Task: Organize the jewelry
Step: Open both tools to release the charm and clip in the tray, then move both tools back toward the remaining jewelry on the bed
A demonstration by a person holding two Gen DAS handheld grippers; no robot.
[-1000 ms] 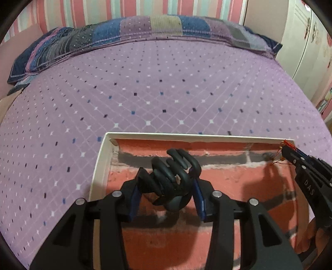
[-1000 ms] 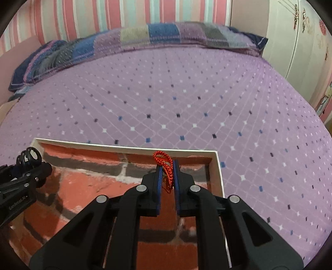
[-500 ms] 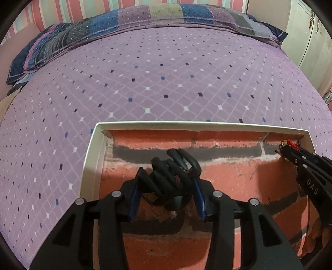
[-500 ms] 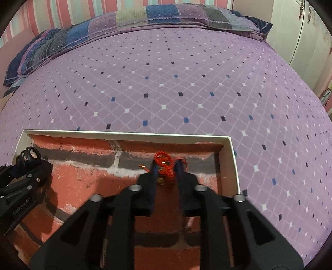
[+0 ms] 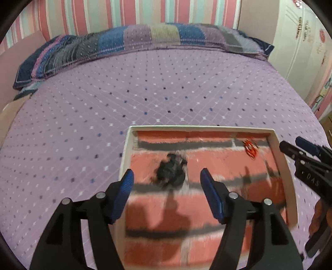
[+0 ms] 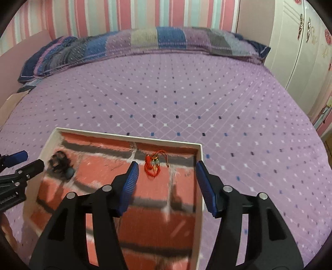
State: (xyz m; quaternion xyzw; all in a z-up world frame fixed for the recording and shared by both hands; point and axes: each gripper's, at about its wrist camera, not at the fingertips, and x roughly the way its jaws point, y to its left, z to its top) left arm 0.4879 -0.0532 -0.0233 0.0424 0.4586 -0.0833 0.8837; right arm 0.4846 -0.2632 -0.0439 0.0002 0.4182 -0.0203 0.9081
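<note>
1. The only legible writing is the white lettering "DAS" on the side of the right gripper (image 5: 307, 157), seen at the edge of the left wrist view; the lettering on the left gripper (image 6: 14, 164) in the right wrist view is too small to read.
2. The left gripper (image 5: 167, 180) has just been opening; its blue-padded jaws stand wide with nothing between them, above the black coiled hair tie (image 5: 170, 172) that lies on the floor of the tray.
3. The right gripper (image 6: 166, 176) has likewise just been opening and holds nothing; the red cord bracelet with gold bits (image 6: 153, 165) lies in the tray near its far right corner.
4. The shallow white-rimmed tray with a red brick-pattern floor (image 5: 207, 128) sits on the purple diamond-patterned bedspread (image 5: 145, 93).
5. Behind it lie a long patchwork pillow (image 6: 157, 39), a striped pink and teal wall (image 6: 145, 14) and a white wardrobe with flower decals (image 6: 300, 41).
</note>
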